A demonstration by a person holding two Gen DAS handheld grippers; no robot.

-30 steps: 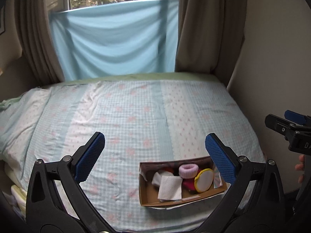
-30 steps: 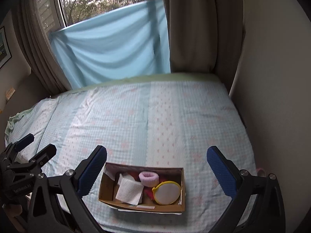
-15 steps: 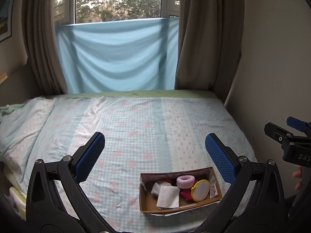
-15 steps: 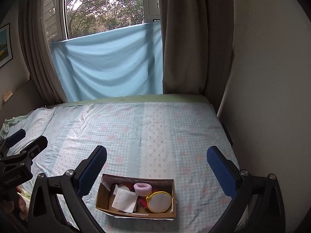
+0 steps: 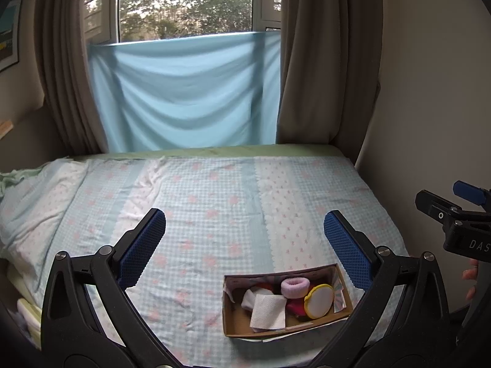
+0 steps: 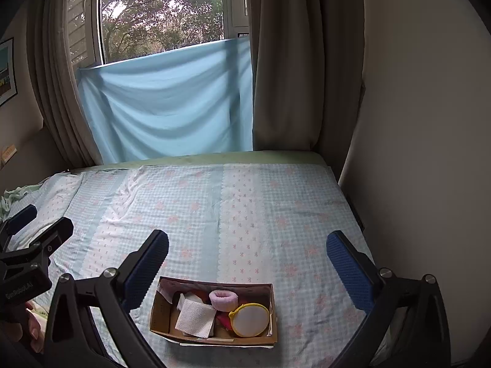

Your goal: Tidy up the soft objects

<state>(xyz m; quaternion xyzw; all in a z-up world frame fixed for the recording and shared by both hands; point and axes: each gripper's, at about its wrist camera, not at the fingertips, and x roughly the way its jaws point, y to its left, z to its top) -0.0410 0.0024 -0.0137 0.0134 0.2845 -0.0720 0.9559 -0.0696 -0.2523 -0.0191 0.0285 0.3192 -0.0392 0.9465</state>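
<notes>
A cardboard box (image 5: pixel 236 322) (image 6: pixel 161 312) lies on the bed near its front edge. It holds a white cloth (image 5: pixel 267 311) (image 6: pixel 195 317), a pink ring-shaped scrunchie (image 5: pixel 294 286) (image 6: pixel 223 299), a yellow-rimmed round puff (image 5: pixel 320 300) (image 6: pixel 251 319) and something red under them. My left gripper (image 5: pixel 244 237) is open and empty, held above and behind the box. My right gripper (image 6: pixel 247 259) is open and empty, also above the box. Each gripper shows at the edge of the other's view.
The bed (image 5: pixel 214 202) has a light blue checked sheet with pink flowers. A wall (image 6: pixel 414 153) runs along its right side. A blue cloth (image 5: pixel 184 92) and brown curtains (image 5: pixel 322 61) hang at the window behind. A bunched sheet (image 5: pixel 18 208) lies at the left.
Both grippers have risen and drawn back from the bed, so the box looks smaller and more of the window shows. Both stay open.
</notes>
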